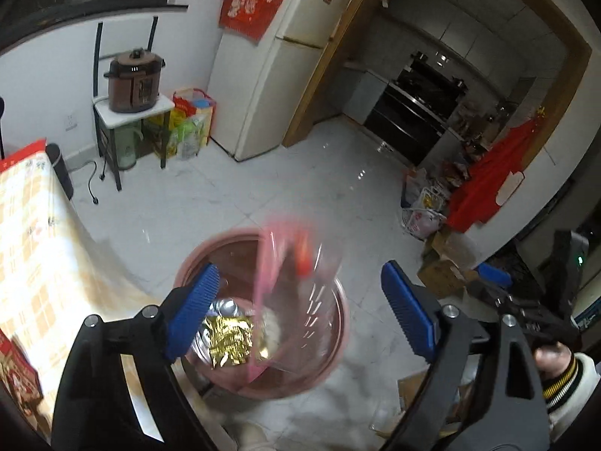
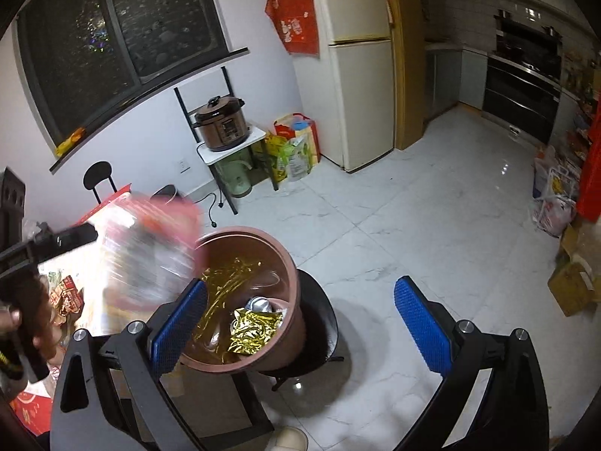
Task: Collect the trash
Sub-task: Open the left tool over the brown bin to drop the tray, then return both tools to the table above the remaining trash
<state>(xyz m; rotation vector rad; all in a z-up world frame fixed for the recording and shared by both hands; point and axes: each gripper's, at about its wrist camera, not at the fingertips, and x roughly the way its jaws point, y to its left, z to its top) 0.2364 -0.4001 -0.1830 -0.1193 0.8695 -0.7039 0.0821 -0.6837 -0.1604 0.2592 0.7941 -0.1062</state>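
A clear plastic bag with pink edging (image 1: 296, 282), motion-blurred, is in mid-air above the mouth of the pink trash bin (image 1: 340, 342). In the left wrist view its long axis runs roughly top to bottom, the lower end already inside the rim. In the right wrist view the same bag (image 2: 150, 248) appears at the bin's left edge, tilted toward the opening. Neither gripper touches it.

The left gripper (image 1: 300, 312) has its blue pads spread wide, one on each side of the bag, with nothing clamped. The right gripper (image 2: 304, 323) is likewise fully parted and empty, over the bin's right side.

The bin (image 2: 291, 285) holds a crumpled gold foil wrapper (image 2: 253, 327), a silver can (image 2: 259, 305) just beyond it, and a transparent liner. It stands on a black stool (image 2: 326, 323) on the white marble-tile floor (image 2: 432, 233).

To the left, near, is a table with a checked orange-and-white cloth (image 1: 33, 248), with red packaging on it. Farther off, against the wall, a brown pressure cooker (image 2: 221, 124) sits on a small rack (image 2: 233, 143), with coloured shopping bags (image 2: 296, 146) beside it and a cream refrigerator (image 2: 357, 67) to their right. At far right, cardboard boxes (image 2: 574, 282) and plastic bags (image 2: 556, 206) lie along the wall. A person's hand (image 1: 552, 357) in a striped cuff holds the right gripper's handle.
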